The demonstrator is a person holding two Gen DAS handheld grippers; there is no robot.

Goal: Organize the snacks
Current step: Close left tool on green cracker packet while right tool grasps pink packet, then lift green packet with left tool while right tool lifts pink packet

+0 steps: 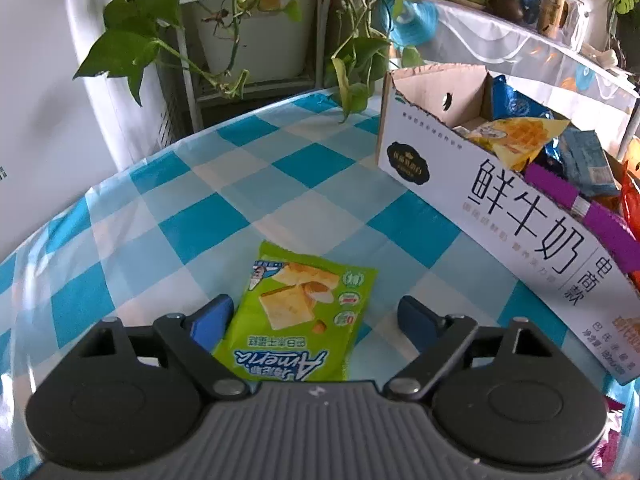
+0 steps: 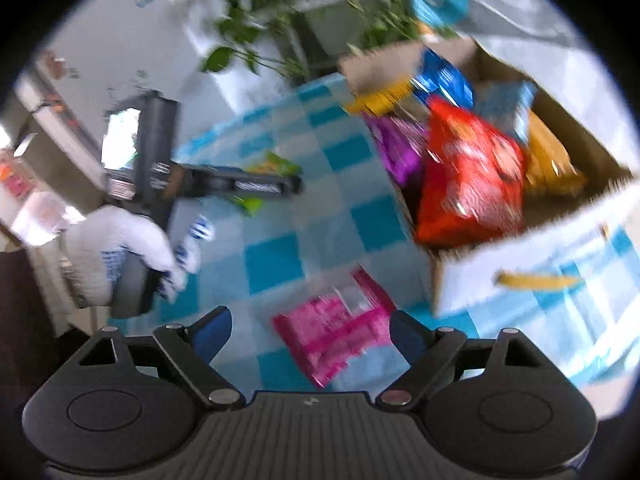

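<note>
The left tool [image 1: 314, 322] stands wide open astride the green packet [image 1: 298, 312] lying flat on the desk [image 1: 168, 216], gripping nothing; it should settle lower, pinch the edges, then lift into the box [image 1: 460, 184]. The right tool [image 2: 310, 334], equally open and empty, frames the pink packet [image 2: 336, 332].

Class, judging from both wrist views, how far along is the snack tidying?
Done: several packets already fill the cardboard box. In hand: nothing; the open left gripper straddles the green packet, the open right gripper the pink packet. Left: boxing both.
</note>
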